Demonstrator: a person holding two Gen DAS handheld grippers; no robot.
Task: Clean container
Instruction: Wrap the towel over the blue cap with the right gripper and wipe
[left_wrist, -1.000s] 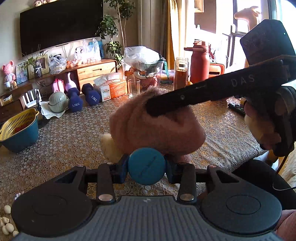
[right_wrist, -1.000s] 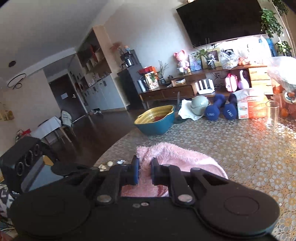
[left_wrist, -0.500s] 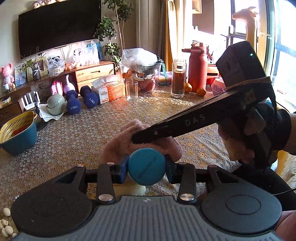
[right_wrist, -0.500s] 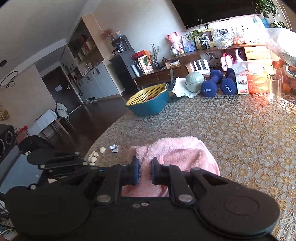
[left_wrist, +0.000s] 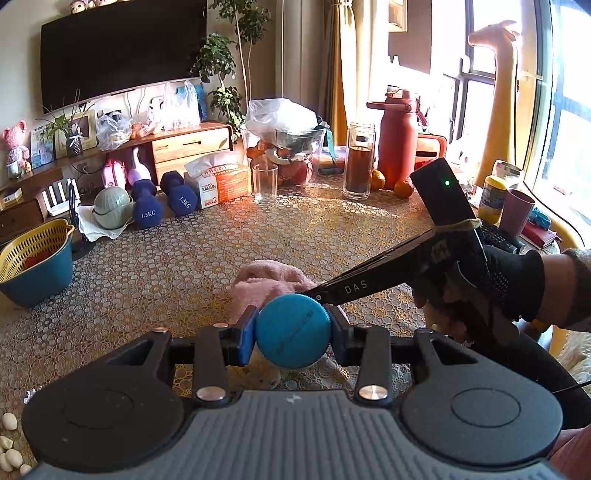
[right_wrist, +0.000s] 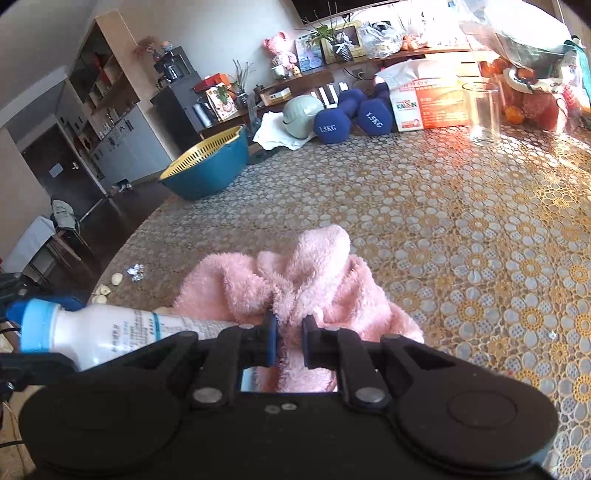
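Squeezing a bottle and a towel

The left gripper (left_wrist: 291, 336) is clamped on the white bottle (right_wrist: 99, 334) by its blue cap (left_wrist: 293, 336). The right gripper (right_wrist: 288, 341) pinches the pink towel (right_wrist: 314, 280) lying on the table (right_wrist: 461, 221).

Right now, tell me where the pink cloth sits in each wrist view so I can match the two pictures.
Left wrist view: the pink cloth lies at centre, just beyond the blue bottle cap that the left gripper clamps, with the right gripper's finger reaching onto it.
Right wrist view: the pink cloth fills the lower centre, pinched by the right gripper.
Shared landmark: the empty drinking glass on the table.
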